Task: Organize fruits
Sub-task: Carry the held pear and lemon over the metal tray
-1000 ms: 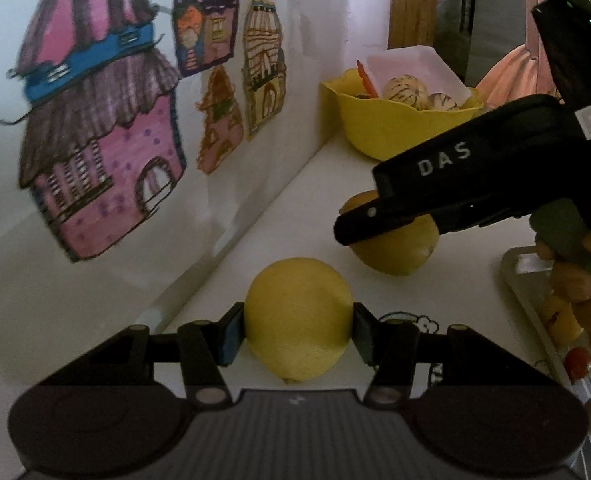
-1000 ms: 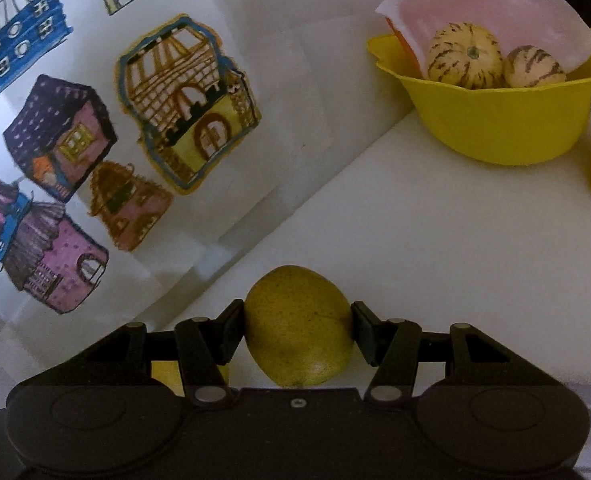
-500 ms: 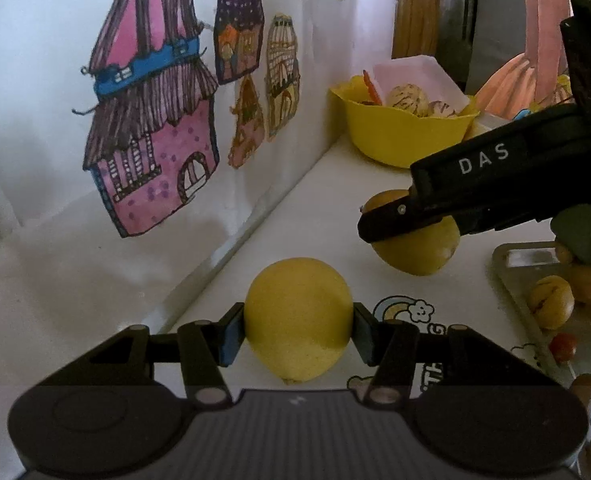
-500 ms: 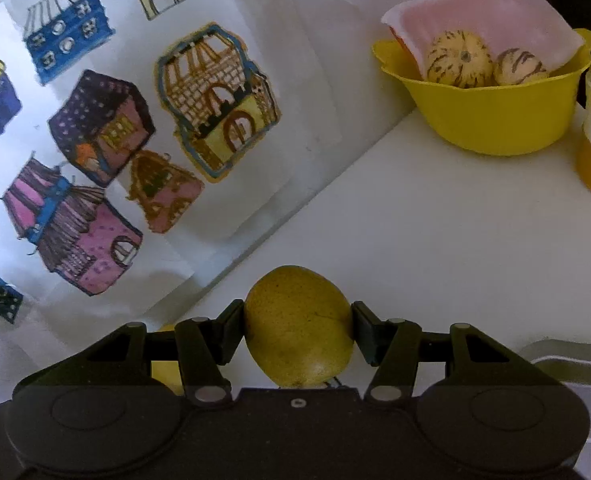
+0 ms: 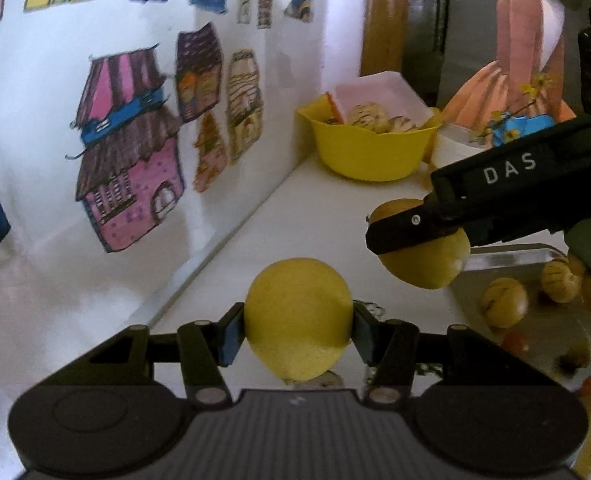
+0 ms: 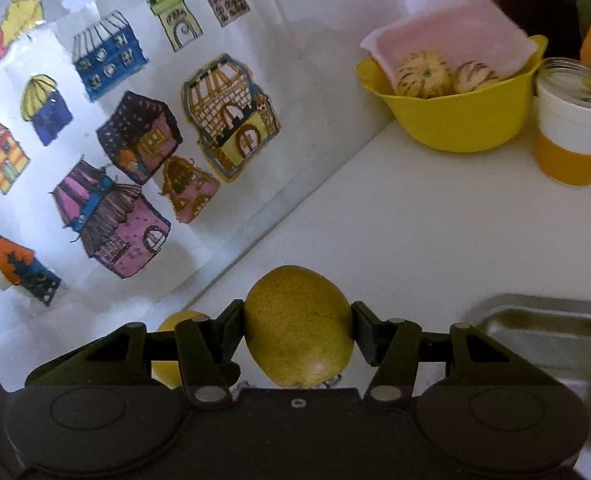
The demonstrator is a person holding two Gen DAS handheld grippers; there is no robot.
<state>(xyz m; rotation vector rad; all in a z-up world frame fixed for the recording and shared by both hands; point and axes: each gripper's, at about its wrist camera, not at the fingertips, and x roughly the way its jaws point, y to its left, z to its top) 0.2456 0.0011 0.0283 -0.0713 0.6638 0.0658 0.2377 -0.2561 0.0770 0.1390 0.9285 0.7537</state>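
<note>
- Two tongs, each pinching one fruit: my left tongs (image 5: 297, 326) are closed about halfway on a bright yellow lemon (image 5: 297, 316), the pads pressed against its two sides, and the lemon hangs above the white counter (image 5: 319, 216) close to the wall.
- My right tongs (image 6: 297, 330) grip a duller, speckled yellow-green fruit (image 6: 298, 326) the same way, one pad on each flank, held over the counter near its left edge.
- From the left wrist view I see the right tongs from the side, marked "DAS", with that fruit clamped just above the near corner of a metal tray (image 5: 507, 256).
- Small striped fruits (image 5: 504, 307) and a few tiny red ones lie in the tray; its right part is cut off by the frame, and I cannot count them.
- At the far end of the counter stands a yellow bowl (image 6: 455, 124) holding two striped fruits (image 6: 423, 74) and a pink-white liner; a white and orange jar (image 6: 571, 136) stands just beside it.
- Only a sliver of the lemon shows in the right wrist view, behind the left finger of my right tongs.
- Coloured house drawings (image 6: 231, 116) cover the wall on the left.
- Whatever is printed on the counter below the lemon is mostly hidden, and I cannot read it.
</note>
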